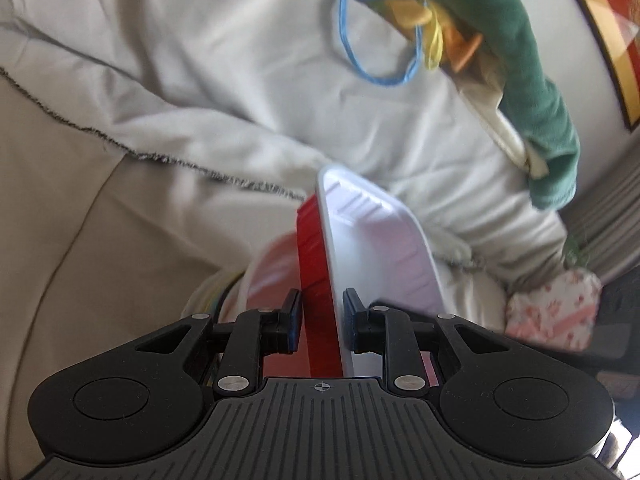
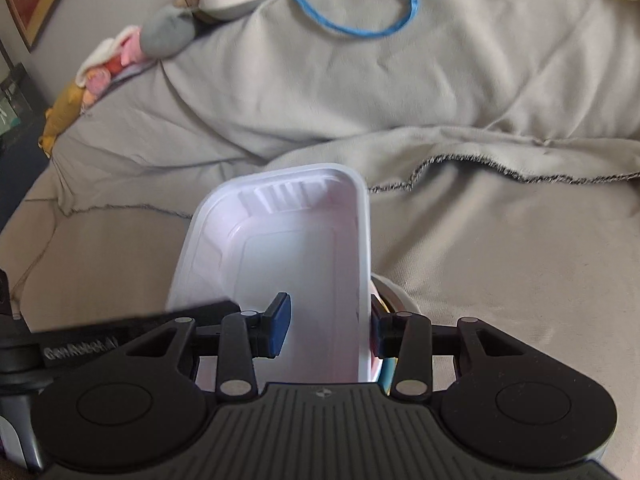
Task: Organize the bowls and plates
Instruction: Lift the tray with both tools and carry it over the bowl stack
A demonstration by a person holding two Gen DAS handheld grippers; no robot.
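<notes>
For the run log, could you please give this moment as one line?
left gripper: shut on red dish and white tray walls | right gripper: shut on white tray wall | both over beige blanket

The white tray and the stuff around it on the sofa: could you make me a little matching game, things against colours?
Things:
1. tray
2. dish clamped against the tray in the left gripper
3. cord loop on the blanket
4. garment draped at the back

Colours:
a. blue
b. green
c. white
d. red

Pairs: 1-c, 2-d, 3-a, 4-b
</notes>
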